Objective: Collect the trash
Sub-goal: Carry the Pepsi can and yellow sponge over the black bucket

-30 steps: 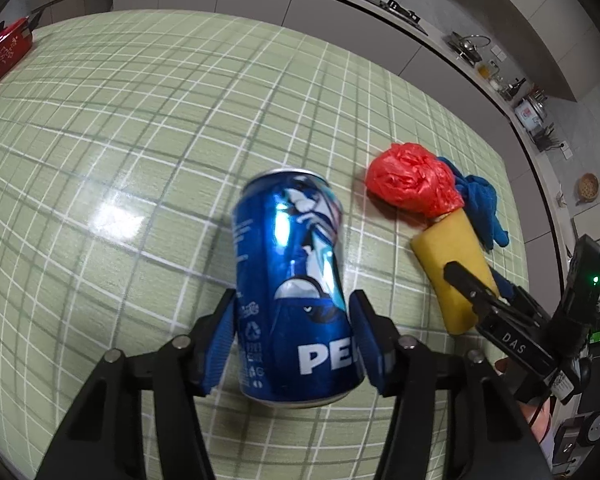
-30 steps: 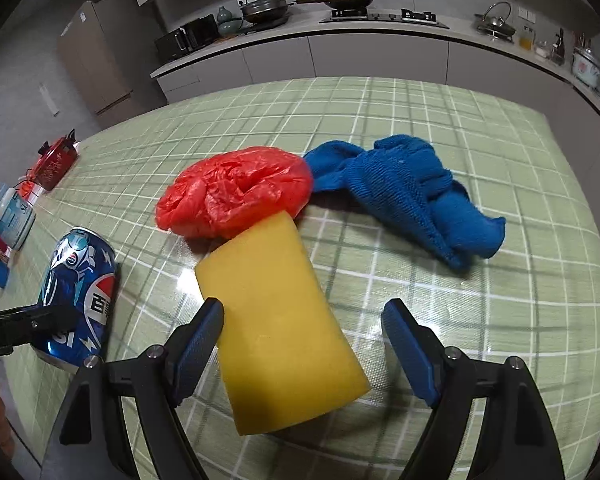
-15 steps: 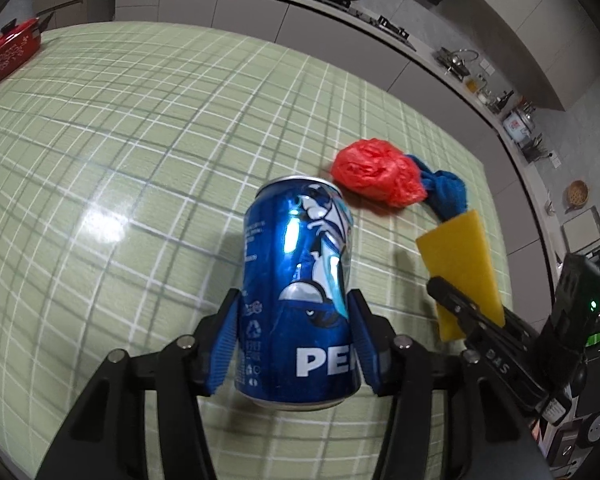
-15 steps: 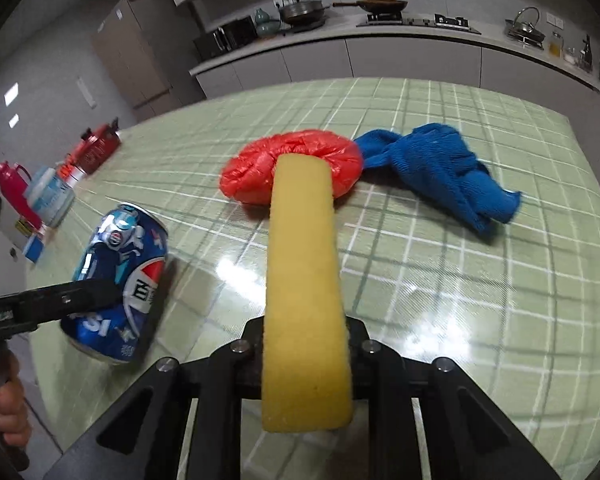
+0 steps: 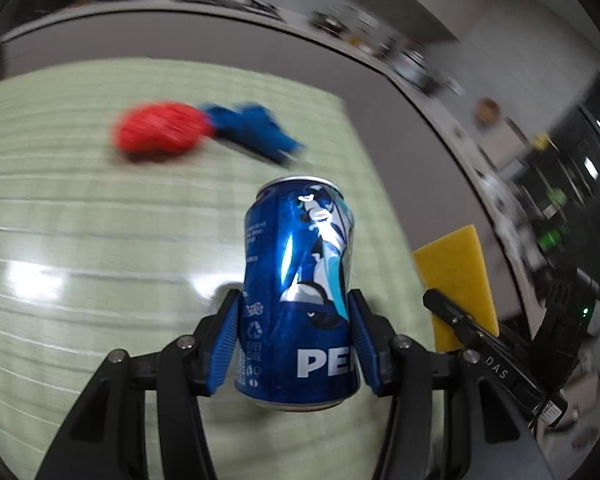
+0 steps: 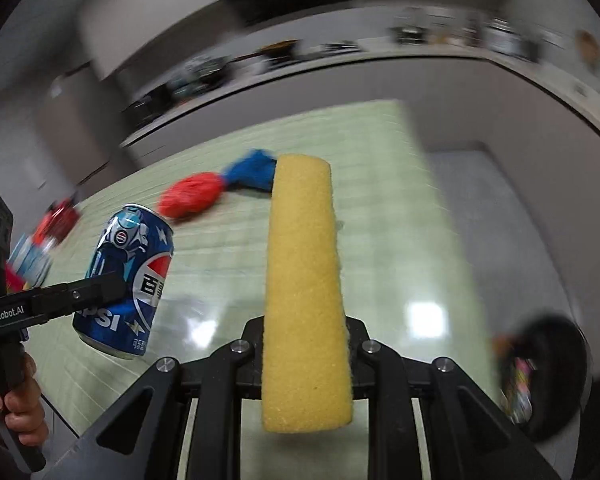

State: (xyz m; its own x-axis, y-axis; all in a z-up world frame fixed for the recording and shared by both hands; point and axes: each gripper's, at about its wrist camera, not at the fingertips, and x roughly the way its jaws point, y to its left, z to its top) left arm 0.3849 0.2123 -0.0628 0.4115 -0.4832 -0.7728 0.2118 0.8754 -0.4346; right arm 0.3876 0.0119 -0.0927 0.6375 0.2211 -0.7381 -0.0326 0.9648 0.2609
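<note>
My left gripper (image 5: 296, 344) is shut on a blue Pepsi can (image 5: 298, 292), held upright in the air above the green checked table (image 5: 100, 272). The right wrist view shows the same can (image 6: 126, 280) at the left, with a left finger (image 6: 80, 296) across it. A yellow sponge (image 6: 306, 292) stands squeezed thin between the pads of my right gripper (image 6: 306, 344), which is shut on it. The sponge (image 5: 456, 276) also shows at the right of the left wrist view. A crumpled red plastic bag (image 5: 160, 132) and a blue cloth (image 5: 256, 128) lie on the table further back.
A dark bin with colourful scraps inside (image 6: 540, 376) sits low at the right, beyond the table's edge. A kitchen counter (image 6: 340, 64) with pots runs along the back. Red and blue items (image 6: 40, 240) stand blurred at the table's far left. A hand (image 6: 20, 412) grips the left tool's handle.
Both grippers have swung fast toward the table's right edge with the can and sponge lifted. The red bag and blue cloth have dropped back in both views. The dark bin has come into the right view.
</note>
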